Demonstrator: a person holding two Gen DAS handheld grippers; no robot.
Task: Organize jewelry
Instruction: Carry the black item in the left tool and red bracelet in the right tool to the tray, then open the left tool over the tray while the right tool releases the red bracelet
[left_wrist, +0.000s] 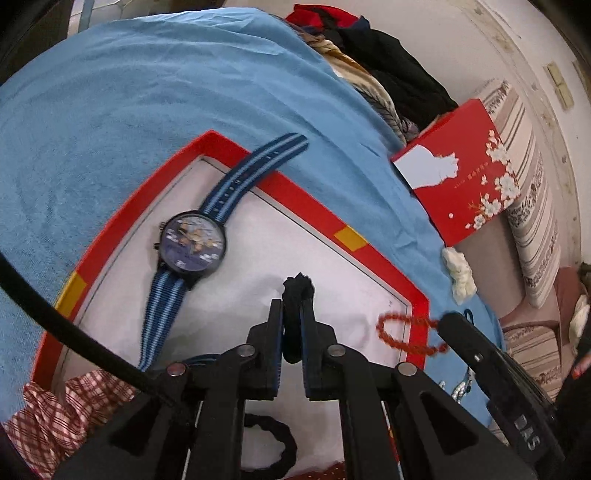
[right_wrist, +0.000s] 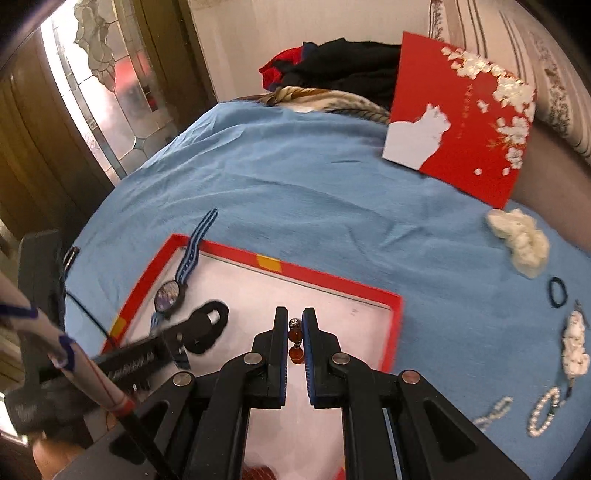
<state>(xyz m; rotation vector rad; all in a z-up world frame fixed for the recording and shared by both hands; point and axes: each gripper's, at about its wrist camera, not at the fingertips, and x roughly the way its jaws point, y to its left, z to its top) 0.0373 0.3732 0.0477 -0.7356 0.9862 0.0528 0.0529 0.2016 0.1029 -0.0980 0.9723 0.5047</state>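
Note:
A red-rimmed box (left_wrist: 306, 192) with a white floor lies on a blue cloth. A blue-striped watch (left_wrist: 194, 242) lies in it, its strap over the far rim. My left gripper (left_wrist: 293, 308) is shut on a black hair tie (left_wrist: 297, 291) above the box floor. My right gripper (right_wrist: 295, 321) is shut on an orange bead bracelet (right_wrist: 295, 338), held over the box's right part; the bracelet also shows in the left wrist view (left_wrist: 400, 332) at the box's right rim. The box (right_wrist: 325, 277) and watch (right_wrist: 170, 293) also show in the right wrist view.
A red lid with a white cat (right_wrist: 458, 118) leans at the back right. On the cloth right of the box lie a white scrunchie (right_wrist: 521, 240), a dark hair tie (right_wrist: 557, 291), pearl bracelets (right_wrist: 543, 411) and a white hair clip (right_wrist: 574, 347). Clothes (right_wrist: 340, 70) are piled behind.

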